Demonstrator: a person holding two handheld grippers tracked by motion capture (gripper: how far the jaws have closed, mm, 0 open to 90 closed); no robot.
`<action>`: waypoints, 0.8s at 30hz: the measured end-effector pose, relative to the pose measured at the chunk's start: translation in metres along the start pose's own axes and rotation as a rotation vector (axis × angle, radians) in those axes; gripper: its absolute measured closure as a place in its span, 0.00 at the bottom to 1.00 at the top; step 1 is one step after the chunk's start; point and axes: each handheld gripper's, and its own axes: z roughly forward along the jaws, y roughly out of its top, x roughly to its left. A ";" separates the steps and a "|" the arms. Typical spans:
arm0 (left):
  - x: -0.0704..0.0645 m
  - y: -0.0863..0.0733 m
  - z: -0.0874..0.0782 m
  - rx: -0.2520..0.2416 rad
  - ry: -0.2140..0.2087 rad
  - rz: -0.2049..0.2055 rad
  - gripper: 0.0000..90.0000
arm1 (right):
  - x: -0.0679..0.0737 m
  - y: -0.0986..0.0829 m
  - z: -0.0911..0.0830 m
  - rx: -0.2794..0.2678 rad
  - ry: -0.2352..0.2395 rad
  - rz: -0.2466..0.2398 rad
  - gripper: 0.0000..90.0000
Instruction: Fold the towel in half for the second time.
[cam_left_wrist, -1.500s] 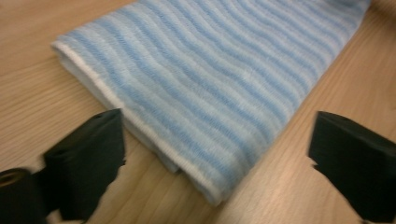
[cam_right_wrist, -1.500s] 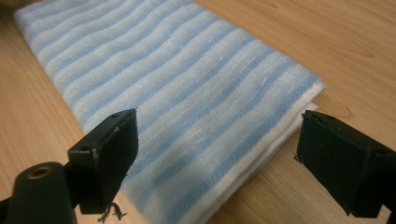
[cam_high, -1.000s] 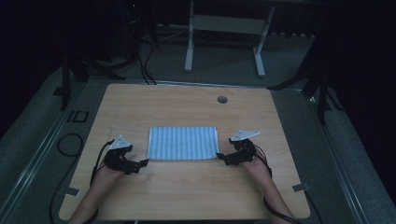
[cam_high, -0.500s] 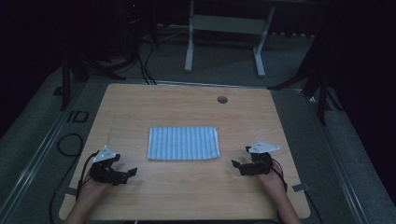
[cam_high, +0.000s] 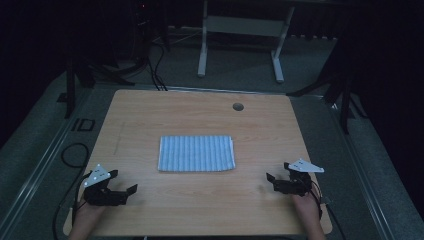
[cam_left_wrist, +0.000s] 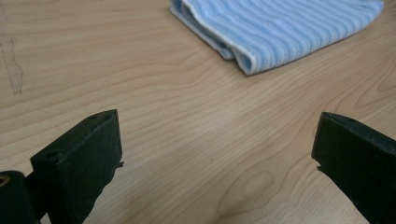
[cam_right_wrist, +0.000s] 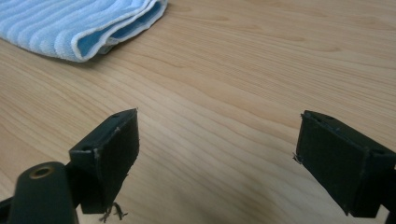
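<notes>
A folded blue-and-white striped cloth (cam_high: 196, 153) lies flat in the middle of the wooden table (cam_high: 200, 115). My left gripper (cam_high: 125, 184) rests low near the front left corner, open, with nothing between its jaws. Over bare wood in the left gripper view, the left gripper (cam_left_wrist: 217, 154) points at a folded corner of the cloth (cam_left_wrist: 280, 32) farther off. My right gripper (cam_high: 276, 180) sits near the front right corner, open and empty. In the right gripper view, the right gripper (cam_right_wrist: 217, 154) has the cloth (cam_right_wrist: 70, 28) lying at the upper left.
A small round hole (cam_high: 238, 106) sits near the table's far edge. Beyond the table stands a white metal frame (cam_high: 240, 30) on dark floor. A black cable (cam_high: 75, 155) loops on the floor left of the table.
Both grippers have drawn back from the cloth's left and right edges toward the front corners of the table. The cloth stays flat in the middle.
</notes>
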 end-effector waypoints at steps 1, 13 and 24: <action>0.000 0.000 0.000 0.010 0.009 0.005 0.02 | -0.001 -0.002 -0.003 -0.004 -0.008 0.000 0.15; 0.001 -0.005 -0.003 -0.012 0.122 -0.052 0.02 | -0.013 -0.023 -0.032 -0.103 -0.106 0.059 0.15; 0.005 -0.007 -0.008 -0.072 0.142 -0.078 0.02 | -0.024 -0.026 -0.035 -0.121 -0.153 0.115 0.15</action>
